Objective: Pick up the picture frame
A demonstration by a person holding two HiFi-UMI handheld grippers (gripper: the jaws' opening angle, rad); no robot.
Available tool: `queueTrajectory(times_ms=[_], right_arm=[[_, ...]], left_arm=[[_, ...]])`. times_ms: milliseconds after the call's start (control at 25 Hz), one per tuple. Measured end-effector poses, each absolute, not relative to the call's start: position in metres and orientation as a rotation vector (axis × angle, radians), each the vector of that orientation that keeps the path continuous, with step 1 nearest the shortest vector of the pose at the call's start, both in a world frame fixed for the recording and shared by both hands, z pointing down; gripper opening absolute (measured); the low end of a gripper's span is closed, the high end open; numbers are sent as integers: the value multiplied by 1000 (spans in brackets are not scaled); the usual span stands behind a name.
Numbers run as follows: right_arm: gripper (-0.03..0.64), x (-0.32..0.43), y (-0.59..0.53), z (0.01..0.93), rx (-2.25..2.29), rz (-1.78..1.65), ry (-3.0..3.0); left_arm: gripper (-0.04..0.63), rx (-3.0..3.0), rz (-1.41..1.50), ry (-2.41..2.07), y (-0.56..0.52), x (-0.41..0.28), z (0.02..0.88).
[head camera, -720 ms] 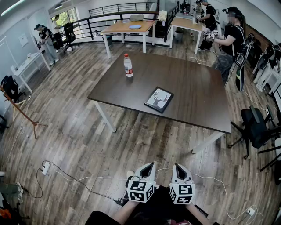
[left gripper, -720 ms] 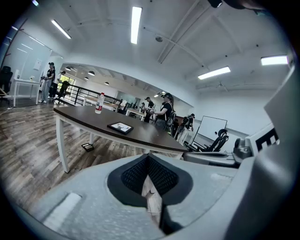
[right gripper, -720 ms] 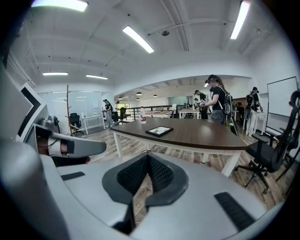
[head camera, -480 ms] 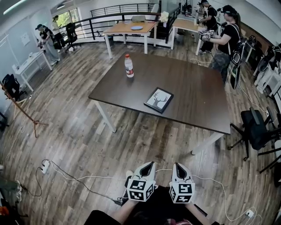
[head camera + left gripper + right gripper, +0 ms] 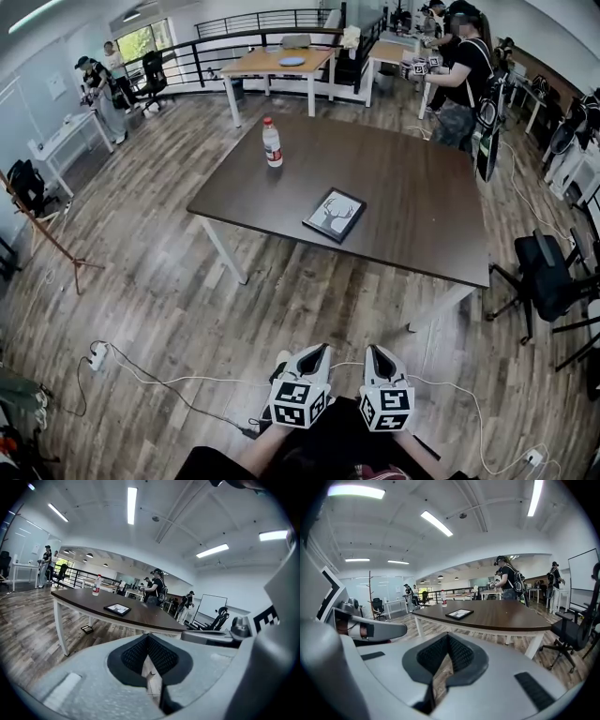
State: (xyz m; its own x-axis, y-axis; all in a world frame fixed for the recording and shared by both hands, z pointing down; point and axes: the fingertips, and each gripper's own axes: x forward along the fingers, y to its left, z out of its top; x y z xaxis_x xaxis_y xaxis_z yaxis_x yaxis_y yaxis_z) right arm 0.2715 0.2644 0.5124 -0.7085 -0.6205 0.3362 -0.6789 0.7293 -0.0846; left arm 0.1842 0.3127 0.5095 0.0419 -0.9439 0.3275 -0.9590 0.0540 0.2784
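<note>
While L gripper (image 5: 316, 354) and R gripper (image 5: 375, 353) hang by the body, fingers fully closed, empty, picture frame (image 5: 335, 215) lies flat, askew, on dark counter (image 5: 412, 187), far ahead, well apart; approx. in line w/ L, so L marginally nearer.

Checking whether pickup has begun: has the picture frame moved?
No. The picture frame lies at the same spot on the table, same offset from the bottle.

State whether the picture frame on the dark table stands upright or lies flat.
Lying flat: the picture frame rests on the dark table, its front facing up toward the head view.
</note>
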Motion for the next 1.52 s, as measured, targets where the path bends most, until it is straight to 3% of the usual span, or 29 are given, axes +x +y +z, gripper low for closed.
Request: queueTrajectory(times_ms=[640, 1520], right_arm=[[5, 258, 199, 528, 1074, 353, -2567], [5, 135, 74, 548, 1164, 575, -2504]], left_arm=[[9, 1969, 92, -1788, 231, 172, 524], [9, 2028, 171, -1637, 104, 44, 531]])
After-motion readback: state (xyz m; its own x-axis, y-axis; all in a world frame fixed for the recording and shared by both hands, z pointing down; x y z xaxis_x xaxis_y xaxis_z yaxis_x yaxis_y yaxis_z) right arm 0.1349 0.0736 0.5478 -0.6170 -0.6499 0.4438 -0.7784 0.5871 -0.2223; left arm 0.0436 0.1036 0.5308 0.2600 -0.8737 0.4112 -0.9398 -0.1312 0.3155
